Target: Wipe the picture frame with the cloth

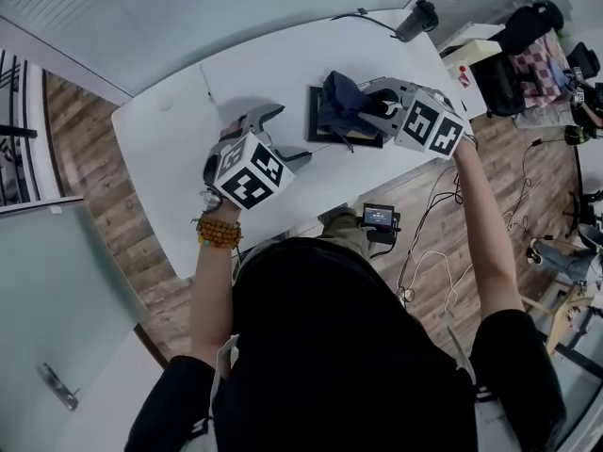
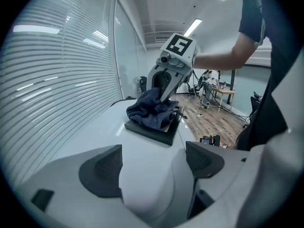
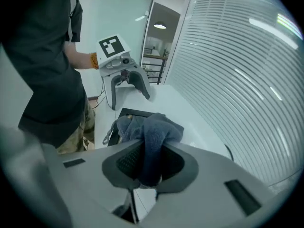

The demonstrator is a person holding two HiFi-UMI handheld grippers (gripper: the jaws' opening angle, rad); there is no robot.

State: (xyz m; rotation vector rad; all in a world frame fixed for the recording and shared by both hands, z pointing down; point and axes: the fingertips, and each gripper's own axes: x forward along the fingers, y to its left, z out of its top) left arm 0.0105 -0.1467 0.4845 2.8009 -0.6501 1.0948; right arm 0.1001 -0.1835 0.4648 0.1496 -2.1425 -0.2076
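Observation:
A black picture frame (image 1: 325, 128) lies flat on the white table (image 1: 179, 158), also seen in the left gripper view as the frame (image 2: 154, 132). A dark blue cloth (image 1: 341, 102) is bunched on top of it. My right gripper (image 1: 377, 109) is shut on the cloth (image 3: 151, 141), which hangs pinched between its pads and drapes over the frame (image 3: 130, 114). The cloth (image 2: 152, 109) covers most of the frame's face. My left gripper (image 1: 273, 132) hovers open over the table to the left of the frame, nothing between its fingers (image 2: 102, 170).
A black cable (image 1: 363, 17) and a dark cylindrical object (image 1: 419, 17) lie at the table's far end. A small black device (image 1: 379, 217) sits below the near table edge. Cables cross the wooden floor (image 1: 443, 215) on the right, where bags and chairs (image 1: 532, 45) stand.

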